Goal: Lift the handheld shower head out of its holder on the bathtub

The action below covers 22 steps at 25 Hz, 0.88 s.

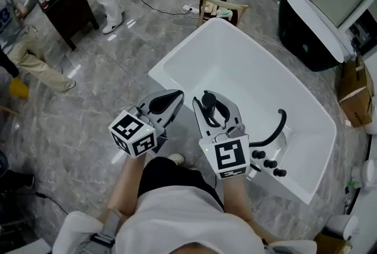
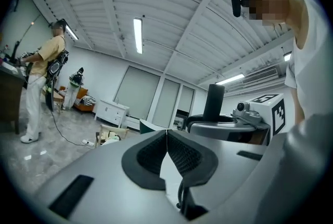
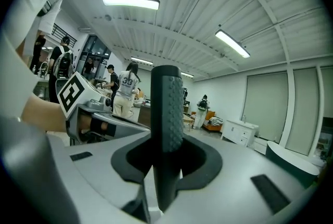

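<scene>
The black handheld shower head (image 1: pixel 213 110) stands upright between the jaws of my right gripper (image 1: pixel 211 104), over the white bathtub (image 1: pixel 177 61). In the right gripper view its knobbed black handle (image 3: pixel 166 108) fills the gap, with the right gripper (image 3: pixel 166 166) shut on it. Its black hose (image 1: pixel 274 131) curves down to the black tap knobs (image 1: pixel 268 163) on the tub's near right rim. My left gripper (image 1: pixel 168 102) is just left of it, jaws together and empty. In the left gripper view the left gripper (image 2: pixel 166 140) is shut, with the handle (image 2: pixel 213 102) upright to the right.
A wooden chair (image 1: pixel 222 9) stands behind the tub. A black tub (image 1: pixel 306 35) and a cardboard box (image 1: pixel 353 91) stand at the right. People stand by a dark table (image 1: pixel 66 6) at the far left, and a cable (image 1: pixel 153 8) crosses the marble floor.
</scene>
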{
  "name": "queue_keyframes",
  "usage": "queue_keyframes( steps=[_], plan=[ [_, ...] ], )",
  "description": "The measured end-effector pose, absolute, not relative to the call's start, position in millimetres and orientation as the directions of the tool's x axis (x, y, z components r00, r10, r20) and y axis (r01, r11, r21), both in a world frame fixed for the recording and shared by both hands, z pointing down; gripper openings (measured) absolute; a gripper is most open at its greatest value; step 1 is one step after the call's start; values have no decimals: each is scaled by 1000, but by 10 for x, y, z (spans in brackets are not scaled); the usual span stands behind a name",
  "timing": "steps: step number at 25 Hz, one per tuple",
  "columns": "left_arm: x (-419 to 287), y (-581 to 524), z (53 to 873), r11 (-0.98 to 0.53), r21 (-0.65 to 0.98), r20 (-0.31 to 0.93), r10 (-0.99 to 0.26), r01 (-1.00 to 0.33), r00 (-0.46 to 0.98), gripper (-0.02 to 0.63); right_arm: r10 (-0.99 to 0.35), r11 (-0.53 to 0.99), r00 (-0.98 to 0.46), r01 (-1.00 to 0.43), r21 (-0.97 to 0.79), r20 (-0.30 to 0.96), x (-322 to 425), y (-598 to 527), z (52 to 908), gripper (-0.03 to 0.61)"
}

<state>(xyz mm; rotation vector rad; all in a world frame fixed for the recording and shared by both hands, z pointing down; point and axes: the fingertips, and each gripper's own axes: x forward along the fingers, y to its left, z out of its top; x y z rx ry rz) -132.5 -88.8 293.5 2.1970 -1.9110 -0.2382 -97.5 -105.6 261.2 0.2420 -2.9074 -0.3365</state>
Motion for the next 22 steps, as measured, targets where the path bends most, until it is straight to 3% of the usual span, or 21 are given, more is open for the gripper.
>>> queue_keyframes(
  steps=[22],
  plan=[
    [-2347, 186, 2899, 196, 259, 10, -980, -946, -200, 12, 181, 942, -966, 224, 251, 184, -1985, 116, 2650, 109]
  ],
)
